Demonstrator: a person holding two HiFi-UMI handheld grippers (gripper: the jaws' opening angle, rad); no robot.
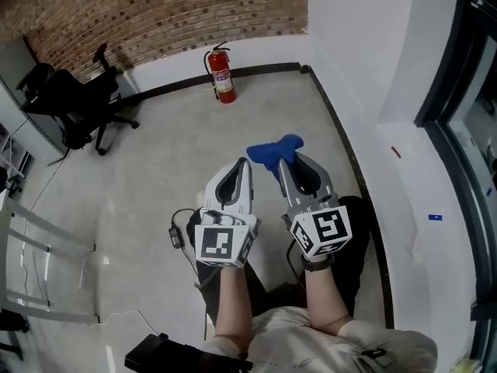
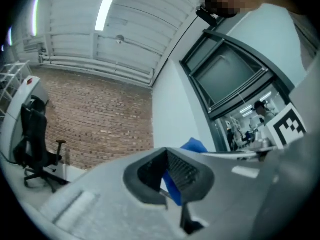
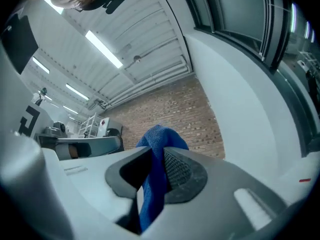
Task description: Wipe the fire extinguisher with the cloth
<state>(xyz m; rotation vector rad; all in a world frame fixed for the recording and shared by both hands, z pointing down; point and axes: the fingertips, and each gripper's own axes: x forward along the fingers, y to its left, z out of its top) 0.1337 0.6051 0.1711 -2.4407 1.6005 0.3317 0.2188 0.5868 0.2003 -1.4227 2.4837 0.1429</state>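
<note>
- No wiping is judged to have been done yet: the fire extinguisher (image 1: 223, 74) is seen standing upright on the floor (image 1: 155, 154) at the foot of the far wall, well apart from both claws.
- The cloth (image 1: 273, 153) is already in hand, so fetching it can be counted as done. What is left is judged to be the approach to the extinguisher and the whole of the wiping.
- The right claw (image 1: 286, 162) is closed tight on the blue cloth. In the right gripper view the fabric (image 3: 155, 184) is pinched between the two ribbed pads, with a bunched end standing out past the tips of the claw (image 3: 159, 156).
- The left claw (image 1: 245, 164) is held just beside the right one, with its jaws brought together. In the left gripper view nothing is gripped between the pads of the claw (image 2: 166, 154); the blue glimpsed through the small gap is taken to be the cloth carried by the other claw.
- Neither claw is touching the extinguisher, and both are held out above the floor in front of the person.
</note>
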